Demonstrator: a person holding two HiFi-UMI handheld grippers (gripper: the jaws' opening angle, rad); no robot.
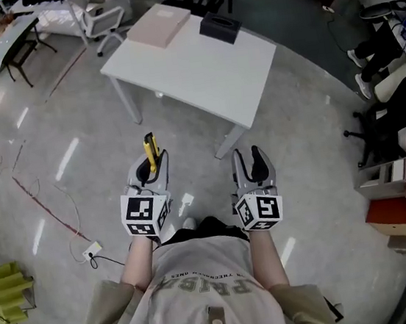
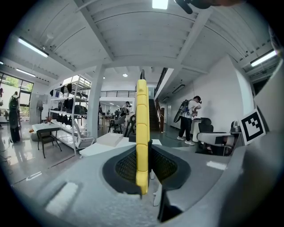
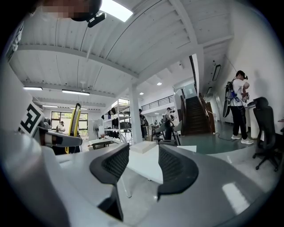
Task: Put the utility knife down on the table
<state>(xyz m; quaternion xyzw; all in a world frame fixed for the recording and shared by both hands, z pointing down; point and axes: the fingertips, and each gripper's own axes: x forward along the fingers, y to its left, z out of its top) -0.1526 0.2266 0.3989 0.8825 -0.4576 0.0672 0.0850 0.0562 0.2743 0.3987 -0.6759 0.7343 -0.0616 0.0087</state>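
My left gripper (image 1: 151,166) is shut on a yellow utility knife (image 1: 151,152), which stands upright between its dark pads; in the left gripper view the knife (image 2: 142,133) rises straight up from the jaws. My right gripper (image 1: 253,163) is open with nothing between its pads (image 3: 175,170). Both are held over the floor, short of the white table (image 1: 199,73) ahead. From the right gripper view the knife (image 3: 73,122) shows at the left and the table (image 3: 148,164) lies beyond the jaws.
On the table's far edge lie a flat beige box (image 1: 159,25) and a black box (image 1: 219,26). Office chairs (image 1: 102,15) stand behind the table. A person (image 2: 188,119) stands at the right wall. A floor socket with cable (image 1: 92,251) lies at my left.
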